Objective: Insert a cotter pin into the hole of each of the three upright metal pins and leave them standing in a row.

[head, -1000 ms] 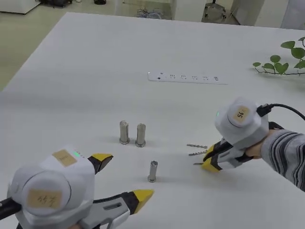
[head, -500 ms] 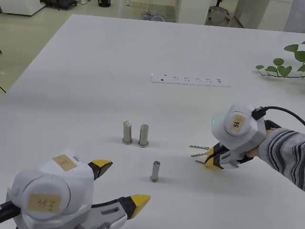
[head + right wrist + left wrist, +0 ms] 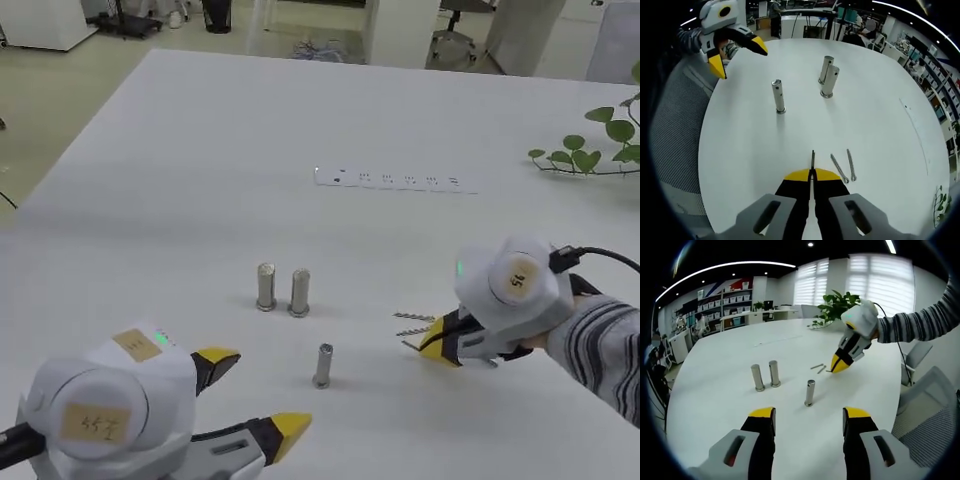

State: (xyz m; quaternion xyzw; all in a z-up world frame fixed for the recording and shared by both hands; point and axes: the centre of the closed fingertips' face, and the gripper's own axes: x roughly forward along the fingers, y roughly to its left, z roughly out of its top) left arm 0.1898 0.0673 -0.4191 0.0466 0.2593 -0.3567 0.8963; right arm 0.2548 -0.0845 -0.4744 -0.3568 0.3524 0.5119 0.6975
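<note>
**Three pins standing, one cotter pin gripped: hazards ahead of insertion**

Three metal pins stand upright on the table [image 3: 150, 180]. A close pair [image 3: 265, 287] sits at the centre of the head view, and a lone pin [image 3: 323, 365] stands apart, lower and slightly to the right. The right gripper [image 3: 432, 347], at the right of the frame, is clenched on one cotter pin [image 3: 812, 161]. In the right gripper view its thin shaft protrudes forward from between the shut jaws. Two loose cotter pins [image 3: 851, 165] lie flat on the table just beside it. The left gripper [image 3: 258, 393], at lower left, is released and holds nothing; it is near the lone pin but clear of it.

Probable hazards:
- A sideways push from the cotter pin could topple a metal pin that nothing steadies.
- The cotter pin is held by one end and may pivot in the jaws, so its tip misses the hole.
- The holes are too small to make out, so their facing is unknown.
- The paired pins stand so close that knocking one could fell the other.
</note>
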